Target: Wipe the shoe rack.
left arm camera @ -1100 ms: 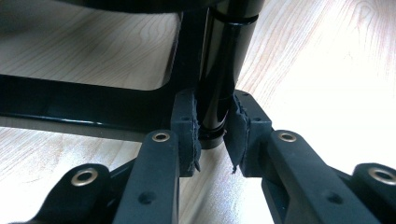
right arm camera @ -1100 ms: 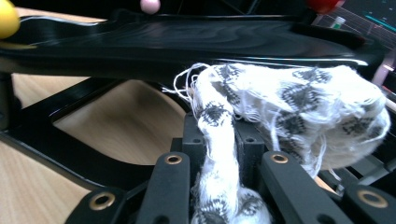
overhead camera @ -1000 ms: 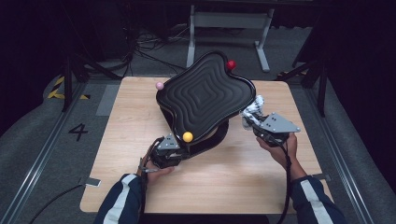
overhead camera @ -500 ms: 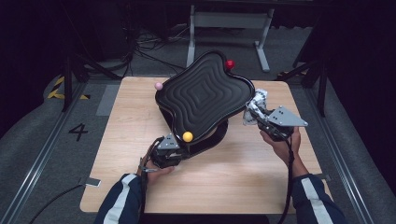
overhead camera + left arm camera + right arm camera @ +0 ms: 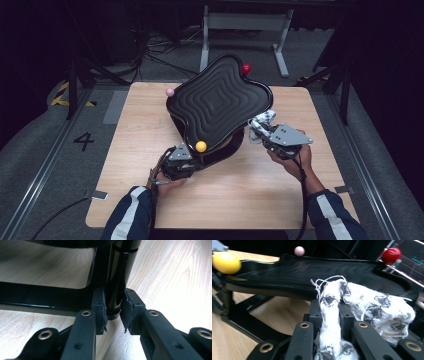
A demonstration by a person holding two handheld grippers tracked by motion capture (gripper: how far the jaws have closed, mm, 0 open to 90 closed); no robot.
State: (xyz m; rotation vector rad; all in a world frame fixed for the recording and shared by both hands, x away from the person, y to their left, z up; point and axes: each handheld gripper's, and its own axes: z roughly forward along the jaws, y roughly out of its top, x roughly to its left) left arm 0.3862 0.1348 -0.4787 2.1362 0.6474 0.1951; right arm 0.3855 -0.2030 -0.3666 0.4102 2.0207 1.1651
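Two grippers are working at a black wavy tray that is standing tilted on its black stand on the wooden table. The left gripper is clamping its jaws on a black post of the stand, at the tray's near edge, just below a yellow ball. The right gripper is pinching a white patterned cloth between its jaws, and the cloth is sitting just beside the tray's right rim. A pink ball and a red ball are sitting at the tray's far corners.
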